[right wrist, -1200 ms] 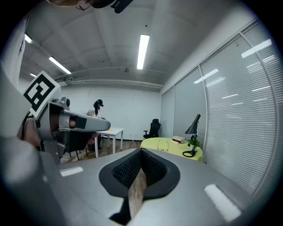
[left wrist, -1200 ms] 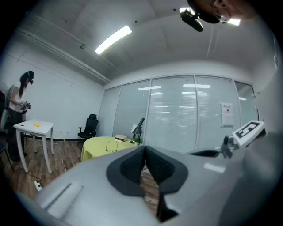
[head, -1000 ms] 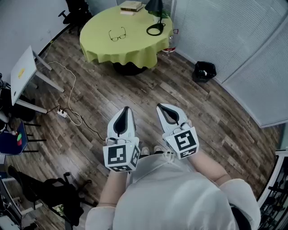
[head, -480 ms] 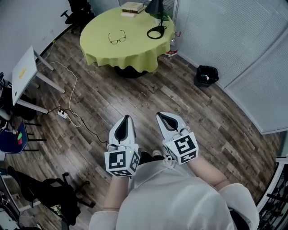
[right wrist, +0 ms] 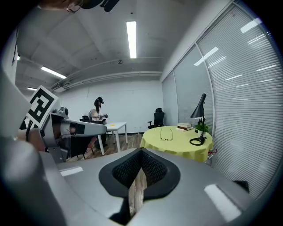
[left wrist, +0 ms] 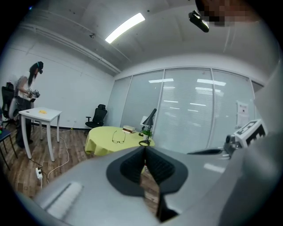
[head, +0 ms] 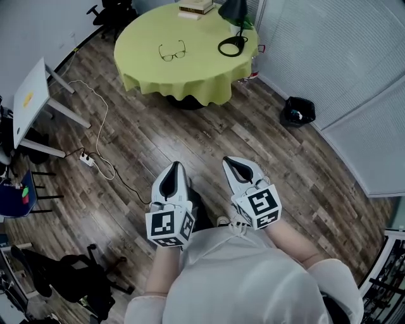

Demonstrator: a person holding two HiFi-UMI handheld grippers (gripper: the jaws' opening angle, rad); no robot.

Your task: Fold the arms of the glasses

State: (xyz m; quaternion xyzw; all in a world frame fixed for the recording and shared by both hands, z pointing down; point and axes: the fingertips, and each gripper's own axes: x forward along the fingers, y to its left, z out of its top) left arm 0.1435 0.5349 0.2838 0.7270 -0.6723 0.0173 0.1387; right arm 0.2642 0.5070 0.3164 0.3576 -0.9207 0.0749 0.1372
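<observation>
A pair of dark-framed glasses [head: 172, 51] lies with its arms spread on the round table with a yellow-green cloth [head: 158, 73], far ahead of me. The glasses [left wrist: 118, 137] show small in the left gripper view, and the same glasses [right wrist: 166, 133] appear in the right gripper view. My left gripper [head: 173, 167] and right gripper [head: 231, 162] are held side by side close to my body, over the wooden floor, both shut with nothing between the jaws. Several steps of floor separate them from the table.
On the table stand a black desk lamp [head: 234, 28] and stacked books [head: 196, 6]. A small white table [head: 28, 101] stands at left with a cable and power strip [head: 87, 159] on the floor. A black bin [head: 299, 111] sits by the blinds. A person [left wrist: 24, 95] stands at the white table.
The table with the glasses has slid lower and rightward in the head view as I move toward it. Both grippers have sunk a little and stay shut.
</observation>
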